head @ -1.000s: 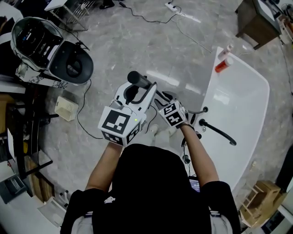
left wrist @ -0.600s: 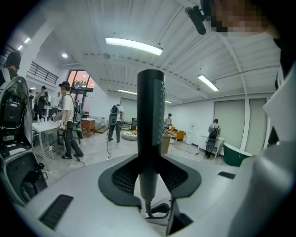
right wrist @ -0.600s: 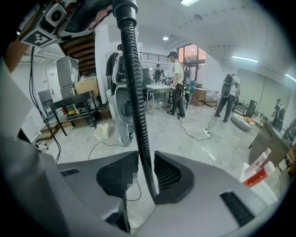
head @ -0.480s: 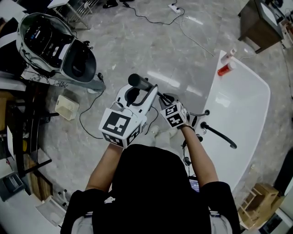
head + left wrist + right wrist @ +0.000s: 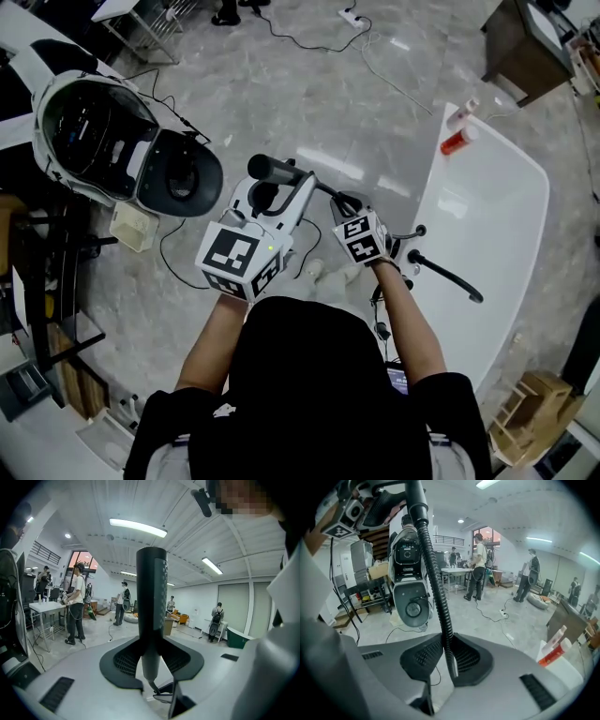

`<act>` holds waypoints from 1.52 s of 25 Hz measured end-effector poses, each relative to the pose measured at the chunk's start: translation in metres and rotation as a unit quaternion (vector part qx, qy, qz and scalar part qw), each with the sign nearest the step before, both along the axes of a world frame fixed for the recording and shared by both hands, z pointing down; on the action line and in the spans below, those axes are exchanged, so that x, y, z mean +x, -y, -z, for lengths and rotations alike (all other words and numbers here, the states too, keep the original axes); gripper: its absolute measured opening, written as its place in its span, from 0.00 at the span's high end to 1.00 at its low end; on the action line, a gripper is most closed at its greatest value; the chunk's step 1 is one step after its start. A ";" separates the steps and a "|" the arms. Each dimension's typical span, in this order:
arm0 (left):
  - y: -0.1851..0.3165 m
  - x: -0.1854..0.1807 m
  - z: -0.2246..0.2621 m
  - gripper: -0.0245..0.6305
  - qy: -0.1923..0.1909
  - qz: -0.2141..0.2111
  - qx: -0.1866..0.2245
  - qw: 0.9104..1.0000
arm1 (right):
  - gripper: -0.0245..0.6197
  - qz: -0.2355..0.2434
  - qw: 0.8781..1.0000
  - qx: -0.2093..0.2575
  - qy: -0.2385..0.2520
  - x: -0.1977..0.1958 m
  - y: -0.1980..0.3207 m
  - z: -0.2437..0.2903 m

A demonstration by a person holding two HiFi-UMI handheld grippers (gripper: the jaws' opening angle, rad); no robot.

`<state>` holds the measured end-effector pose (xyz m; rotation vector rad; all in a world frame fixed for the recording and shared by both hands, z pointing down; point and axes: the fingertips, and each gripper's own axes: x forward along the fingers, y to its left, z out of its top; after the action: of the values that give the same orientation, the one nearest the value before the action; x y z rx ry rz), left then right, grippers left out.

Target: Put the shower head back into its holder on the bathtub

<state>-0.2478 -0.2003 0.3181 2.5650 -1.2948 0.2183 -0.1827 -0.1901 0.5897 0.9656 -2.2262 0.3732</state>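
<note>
The left gripper (image 5: pixel 152 660) has its fingers (image 5: pixel 123 663) closed on the shower head (image 5: pixel 152 592). The black handle stands upright between the two pads. It rises well past the fingertips, and its narrower end sits low between them.

The right gripper (image 5: pixel 449 660) has fingers (image 5: pixel 423 657) that have just been closing and now clamp the hose (image 5: pixel 434 581). This black ribbed line passes between the pads and climbs ahead of them to the handle held in the left fingers. In the head view the right fingers sit just below and to the right of the left ones, over the grey floor (image 5: pixel 281 84).

The shower head is out of its holder. The black fittings (image 5: pixel 441 270) on the rim of the white bathtub (image 5: pixel 497 216) lie just right of the right fingers.

Farther on, at the tub's far end, are a red bottle (image 5: pixel 457 140) and a white bottle (image 5: pixel 462 112). Their print is too small to read. Each gripper's cube carries black-and-white square markers.

Well left of the left fingers stands a white and black machine (image 5: pixel 112 141).
</note>
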 end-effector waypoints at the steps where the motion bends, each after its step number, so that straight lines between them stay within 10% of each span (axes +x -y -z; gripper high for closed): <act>1: 0.007 0.000 0.003 0.74 -0.002 -0.001 0.000 1.000 | 0.86 -0.007 1.000 -0.001 0.001 0.003 0.006 0.005; 14: -0.010 0.017 0.018 0.74 -0.018 -0.054 0.016 0.998 | 0.86 -0.137 0.989 0.045 0.039 0.060 0.003 0.059; 38: 0.000 0.198 0.039 0.74 -0.046 -0.231 0.018 0.972 | 0.86 -0.362 0.923 0.122 0.044 0.290 -0.017 0.129</act>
<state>-0.0499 -0.2000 0.2793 2.8344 -0.6584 0.1582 0.1073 -0.1733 0.4612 1.9414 -1.9445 0.4713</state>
